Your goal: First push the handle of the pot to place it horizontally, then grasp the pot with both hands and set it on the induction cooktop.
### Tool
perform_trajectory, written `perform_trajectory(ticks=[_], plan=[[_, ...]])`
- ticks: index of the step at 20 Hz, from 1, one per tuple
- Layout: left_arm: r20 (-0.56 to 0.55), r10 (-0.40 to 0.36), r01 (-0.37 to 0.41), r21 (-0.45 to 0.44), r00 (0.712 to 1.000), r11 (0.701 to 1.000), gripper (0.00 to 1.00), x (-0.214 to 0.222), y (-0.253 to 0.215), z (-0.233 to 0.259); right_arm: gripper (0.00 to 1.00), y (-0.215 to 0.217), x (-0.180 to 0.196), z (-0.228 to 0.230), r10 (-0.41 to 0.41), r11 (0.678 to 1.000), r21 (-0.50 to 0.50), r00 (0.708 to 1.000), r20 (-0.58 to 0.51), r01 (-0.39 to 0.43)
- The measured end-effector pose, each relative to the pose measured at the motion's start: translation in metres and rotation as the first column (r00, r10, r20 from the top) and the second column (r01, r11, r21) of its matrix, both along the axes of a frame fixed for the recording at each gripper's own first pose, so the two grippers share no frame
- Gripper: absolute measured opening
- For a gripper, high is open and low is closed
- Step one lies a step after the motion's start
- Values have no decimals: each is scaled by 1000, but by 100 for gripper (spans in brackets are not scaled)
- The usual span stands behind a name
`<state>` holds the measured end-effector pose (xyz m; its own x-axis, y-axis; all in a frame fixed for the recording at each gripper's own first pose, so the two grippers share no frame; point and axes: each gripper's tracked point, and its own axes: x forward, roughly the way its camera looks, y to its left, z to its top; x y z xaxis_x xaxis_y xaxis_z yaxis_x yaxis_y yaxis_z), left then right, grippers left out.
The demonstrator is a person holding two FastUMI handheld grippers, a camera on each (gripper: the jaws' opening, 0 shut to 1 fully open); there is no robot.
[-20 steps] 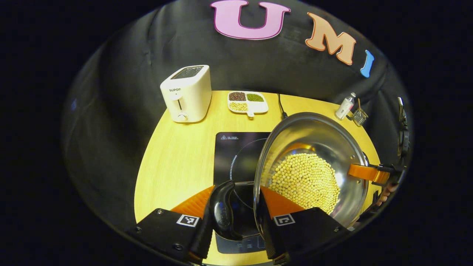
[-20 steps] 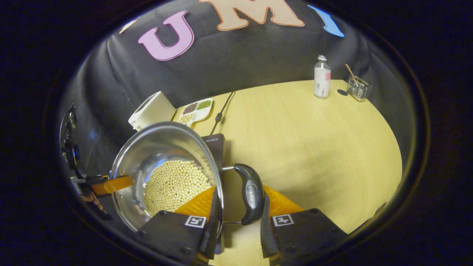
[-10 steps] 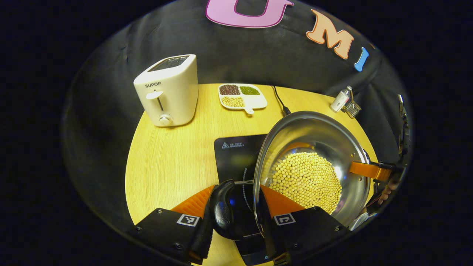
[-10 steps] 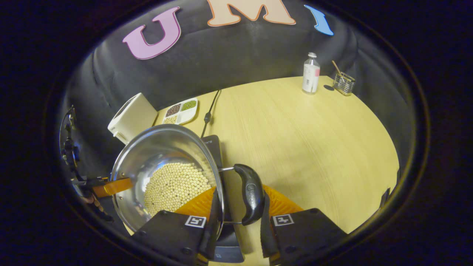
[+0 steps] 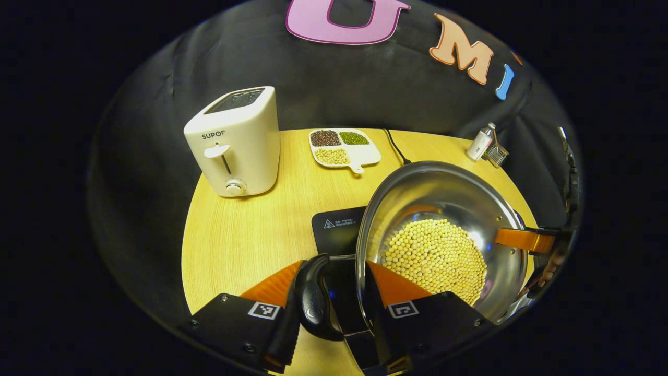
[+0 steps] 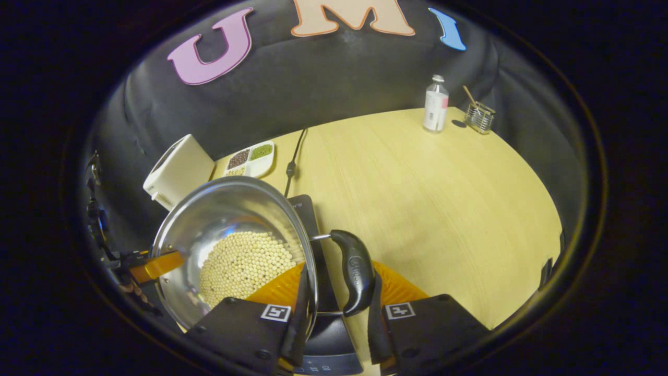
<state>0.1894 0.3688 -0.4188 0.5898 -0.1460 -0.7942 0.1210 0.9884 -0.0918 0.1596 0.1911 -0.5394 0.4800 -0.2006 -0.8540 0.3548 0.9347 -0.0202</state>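
Compared with the earlier frames, less of the induction cooktop (image 5: 336,230) is exposed ahead of the pot (image 5: 443,209) in the left gripper view, and the toaster (image 5: 235,141) is seen slightly lower; the grips are unchanged. Steel pot, held above the black cooktop on the wooden table (image 6: 443,198); its bowl is filled across the bottom with pale yellow beans (image 5: 436,256). Left gripper (image 5: 334,292): one finger is set inside the pot wall and the other outside the black left handle (image 5: 312,297), so that handle and rim are clamped between the two. Right gripper (image 6: 336,297): closed likewise on the rim and the right handle (image 6: 355,271). White divided dish (image 5: 342,149), behind the cooktop: dark, green and yellow grains are kept in separate compartments. Bottle (image 6: 436,104) and small wire holder (image 6: 479,117) are seen at the far table edge.
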Motion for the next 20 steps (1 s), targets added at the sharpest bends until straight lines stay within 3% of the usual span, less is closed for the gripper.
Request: perform_trajectory(ticks=[3,4,7,10,11,14,16,18,20], plan=[[-19,9,-8,25,1000,1000,64,-6,1,0,46,1,-4,-3,5,1000,8,1000,-8,-4],[-6,1,-1,67,1000,998,65,-6,3,3,51,0,-3,-2,3,1000,6,1000,2,-3],[59,-32,19,211,998,977,75,0,10,15,55,2,-4,-2,-17,1000,10,1000,14,17],[87,-30,8,247,996,969,75,4,11,25,58,2,0,1,-69,997,49,997,24,68],[94,-31,6,258,995,966,70,4,13,29,60,1,1,2,-80,995,57,996,26,79],[135,-36,-1,266,990,964,73,5,13,40,70,-2,4,13,-97,993,78,994,55,92],[172,-41,-7,267,984,964,77,5,11,53,88,-3,8,22,-114,989,100,990,87,106],[206,-50,-5,259,977,966,81,2,7,64,96,-7,9,31,-129,986,117,985,112,116],[233,-53,-8,251,971,968,83,-2,3,74,94,-13,10,43,-140,985,122,979,146,122]])
